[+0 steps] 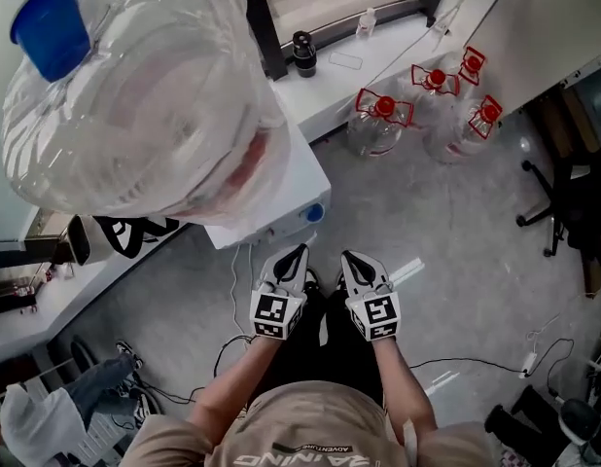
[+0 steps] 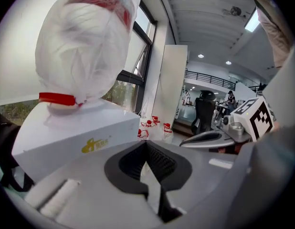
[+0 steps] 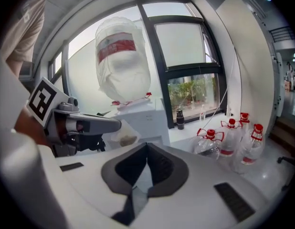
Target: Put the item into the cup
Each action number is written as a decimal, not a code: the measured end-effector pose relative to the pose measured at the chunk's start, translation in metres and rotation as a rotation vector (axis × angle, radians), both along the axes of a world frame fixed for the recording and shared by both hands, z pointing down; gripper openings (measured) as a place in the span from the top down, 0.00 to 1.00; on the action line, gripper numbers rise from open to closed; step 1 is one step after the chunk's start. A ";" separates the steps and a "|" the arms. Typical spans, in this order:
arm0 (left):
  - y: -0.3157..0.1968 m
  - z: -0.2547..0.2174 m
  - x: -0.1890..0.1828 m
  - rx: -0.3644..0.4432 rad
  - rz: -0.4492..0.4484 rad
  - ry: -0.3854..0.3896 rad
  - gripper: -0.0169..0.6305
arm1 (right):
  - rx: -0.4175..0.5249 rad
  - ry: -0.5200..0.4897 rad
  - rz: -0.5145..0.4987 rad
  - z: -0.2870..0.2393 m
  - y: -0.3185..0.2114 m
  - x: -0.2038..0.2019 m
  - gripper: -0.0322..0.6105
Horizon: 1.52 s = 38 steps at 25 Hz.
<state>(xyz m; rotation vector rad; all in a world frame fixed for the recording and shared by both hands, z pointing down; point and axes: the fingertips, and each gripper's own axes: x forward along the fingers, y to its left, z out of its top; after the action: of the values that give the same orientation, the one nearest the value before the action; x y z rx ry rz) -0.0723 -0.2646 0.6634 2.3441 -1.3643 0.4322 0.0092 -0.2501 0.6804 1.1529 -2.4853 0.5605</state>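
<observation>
hovering before the water dispenser, left gripper and right gripper both closed, empty; task seemingly unstarted, with no cup or item in view to locate next.

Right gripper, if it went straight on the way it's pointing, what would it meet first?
Probably the white water dispenser, directly beyond the right gripper and its closed, empty jaws. Nothing shows between them, though depth is unclear.

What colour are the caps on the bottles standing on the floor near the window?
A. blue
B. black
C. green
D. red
D: the bottles on the floor all have red caps and red handles, as the head view and the right gripper view show.
</observation>
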 end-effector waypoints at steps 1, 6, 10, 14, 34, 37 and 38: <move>-0.002 0.009 0.000 -0.002 -0.011 0.004 0.96 | -0.008 0.000 0.001 0.010 -0.001 0.001 0.93; -0.014 0.057 0.001 -0.017 -0.050 0.003 0.96 | -0.021 0.003 -0.001 0.058 -0.010 0.002 0.93; -0.023 0.094 0.006 -0.044 -0.069 -0.003 0.96 | -0.047 0.004 0.002 0.093 -0.012 0.006 0.93; -0.030 0.136 0.002 -0.074 -0.082 -0.013 0.96 | -0.078 -0.003 0.022 0.127 -0.017 0.000 0.93; -0.071 0.244 -0.010 -0.072 -0.222 -0.047 0.96 | -0.134 0.023 -0.054 0.208 -0.028 -0.016 0.93; -0.074 0.249 -0.014 -0.069 -0.229 -0.051 0.96 | -0.135 0.015 -0.055 0.213 -0.035 -0.022 0.93; -0.075 0.251 -0.015 -0.069 -0.231 -0.052 0.96 | -0.135 0.015 -0.058 0.215 -0.036 -0.024 0.93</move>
<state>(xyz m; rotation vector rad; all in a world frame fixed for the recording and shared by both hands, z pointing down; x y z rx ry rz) -0.0875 -0.3392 0.9140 2.1025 -1.5953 0.4655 -0.0146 -0.2860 0.8954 1.0277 -2.4189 0.6893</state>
